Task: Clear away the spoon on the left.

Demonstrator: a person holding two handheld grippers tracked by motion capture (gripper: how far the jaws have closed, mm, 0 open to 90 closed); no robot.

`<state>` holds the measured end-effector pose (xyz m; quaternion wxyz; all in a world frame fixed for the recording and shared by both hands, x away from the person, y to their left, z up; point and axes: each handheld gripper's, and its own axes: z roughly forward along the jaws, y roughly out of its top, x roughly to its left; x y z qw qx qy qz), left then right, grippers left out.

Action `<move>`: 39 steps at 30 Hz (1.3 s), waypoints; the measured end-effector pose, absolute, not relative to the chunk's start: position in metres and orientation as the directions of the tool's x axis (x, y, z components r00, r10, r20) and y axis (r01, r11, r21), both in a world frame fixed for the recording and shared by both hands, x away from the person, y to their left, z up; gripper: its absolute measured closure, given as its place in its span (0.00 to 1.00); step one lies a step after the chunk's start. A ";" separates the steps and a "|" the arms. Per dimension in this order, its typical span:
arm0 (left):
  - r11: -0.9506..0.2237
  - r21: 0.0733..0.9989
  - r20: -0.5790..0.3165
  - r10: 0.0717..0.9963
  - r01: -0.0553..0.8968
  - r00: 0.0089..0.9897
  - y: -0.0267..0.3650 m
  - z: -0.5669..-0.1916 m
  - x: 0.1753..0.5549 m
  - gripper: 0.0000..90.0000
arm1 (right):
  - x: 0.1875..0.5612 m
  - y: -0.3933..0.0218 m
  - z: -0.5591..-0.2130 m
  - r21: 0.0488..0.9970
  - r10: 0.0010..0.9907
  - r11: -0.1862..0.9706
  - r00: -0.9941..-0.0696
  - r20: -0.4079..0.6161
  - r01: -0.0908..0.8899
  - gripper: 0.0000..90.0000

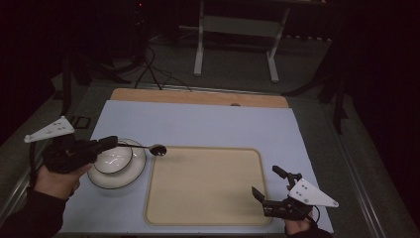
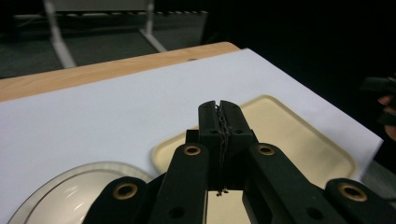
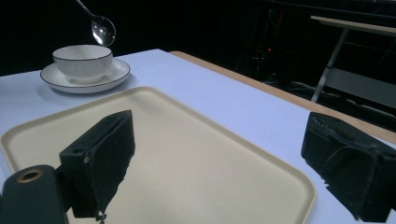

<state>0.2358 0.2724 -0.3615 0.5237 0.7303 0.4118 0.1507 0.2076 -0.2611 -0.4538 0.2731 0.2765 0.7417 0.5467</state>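
Left gripper [image 1: 111, 142] sits at the table's left, jaws pressed together on the handle of a spoon [image 1: 148, 148]; in the high view the grip point is hard to make out, dark jaw tips over a thin dark handle. In the left gripper view the jaws of the left gripper [image 2: 219, 106] meet flush with a thin line clamped in the seam, and the spoon's bowl end is hidden behind them. The spoon bowl hangs past the plate's right rim, above the gap between plate [image 1: 133, 173] and tray [image 1: 204, 186]; the right gripper view shows that spoon [image 3: 102, 28] up in the air above the bowl [image 3: 83, 61], handle cut off at the top edge. The white bowl [image 1: 114, 158] sits on the white dark-rimmed plate [image 3: 114, 74] (the bowl's left side is covered by the gripper body and hand [image 1: 57, 181] in the high view). In the left gripper view the plate [image 2: 70, 184] shows as a cut-off arc at bottom left. The cream tray [image 3: 196, 163] lies mid-table on a pale blue mat [image 1: 198, 124], bare; wooden table edge [image 1: 198, 96] past the mat. The tray's far corner [image 2: 299, 140] shows beyond the left jaws. Right gripper [image 1: 270, 186] is at the tray's lower right corner, jaws wide apart, nothing between them; in the right gripper view its jaws spread over the tray. The background is very dark; a white metal frame [image 1: 237, 29] and floor cables [image 1: 148, 69] are barely readable.
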 end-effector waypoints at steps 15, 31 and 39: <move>-0.269 0.874 -0.149 0.644 0.404 0.751 0.234 -0.353 0.253 1.00 | 0.208 -0.261 -0.454 0.961 0.701 0.254 -0.705 -0.105 0.110 0.11; -0.439 0.827 -0.099 0.503 0.352 0.859 0.198 -0.353 0.265 1.00 | 0.208 -0.261 -0.454 0.963 0.693 0.251 -0.714 -0.105 0.102 0.11; -0.515 0.792 -0.081 0.443 0.327 0.893 0.176 -0.356 0.271 1.00 | 0.208 -0.261 -0.454 0.963 0.687 0.251 -0.719 -0.105 0.099 0.11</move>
